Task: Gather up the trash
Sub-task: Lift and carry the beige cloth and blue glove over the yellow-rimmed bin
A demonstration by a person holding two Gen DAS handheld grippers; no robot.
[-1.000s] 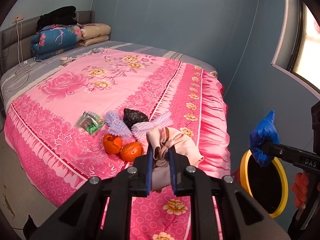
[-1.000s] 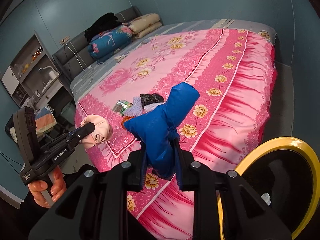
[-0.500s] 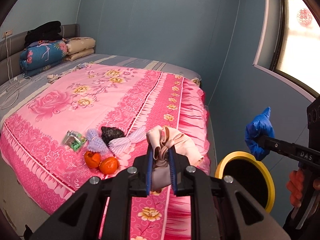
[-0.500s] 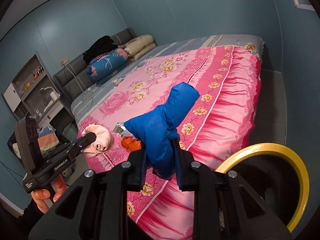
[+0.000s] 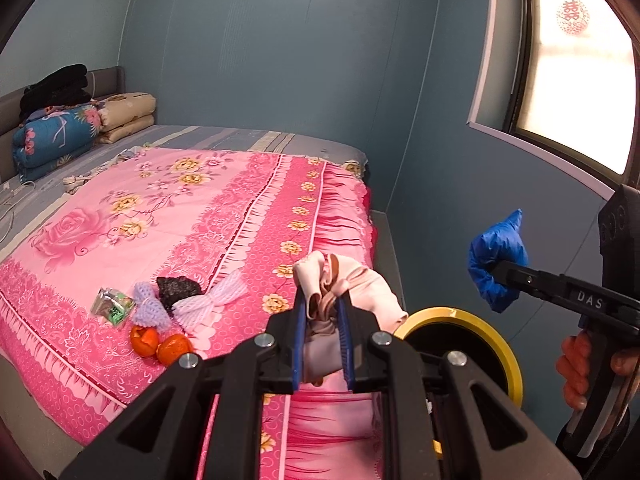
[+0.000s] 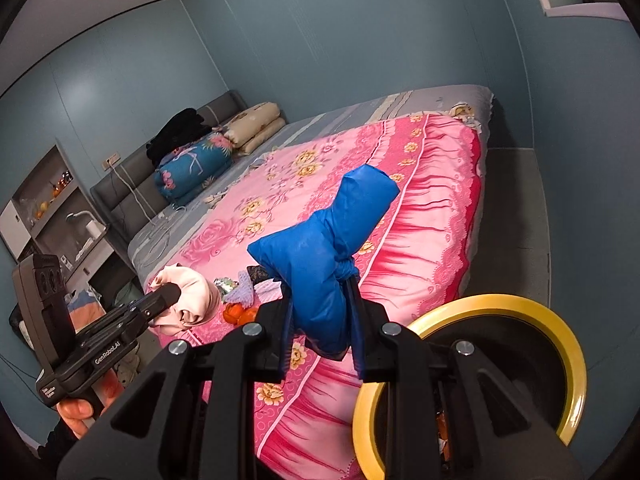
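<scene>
Beside the foot of the bed [image 5: 224, 216], both tools are held in the air near a bin with a yellow rim [image 5: 505, 346]; the left gripper [image 5: 322, 332] has its fingers [image 5: 298, 340] closed on a crumpled pale pink wad [image 5: 352, 288], which bulges out above and to the right of the blue pads; in the right wrist view the same wad [image 6: 192, 300] sits at the tip of that tool, off to the left and above the edge of the pink bedspread. The right gripper [image 6: 320, 328] has its fingers [image 6: 355, 320] clamped on a knotted blue bag [image 6: 320, 252] — the knot lies at the pinch and the bag flares out past it on both sides; from the left wrist camera the blue bag [image 5: 496, 258] hangs above and to the right of the bin, apart from it. The bin's dark mouth [image 6: 516, 356] lies low on the right, just beside the bedspread's frill. More litter lies on the bedspread near its left edge — two pieces of orange peel [image 5: 162, 342] touching each other, a lilac foam net [image 5: 148, 310], a white foam net [image 5: 212, 306], a black crumpled lump [image 5: 178, 290] and a green and silver wrapper [image 5: 112, 306]; folded quilts [image 5: 56, 136] are stacked at the headboard.
</scene>
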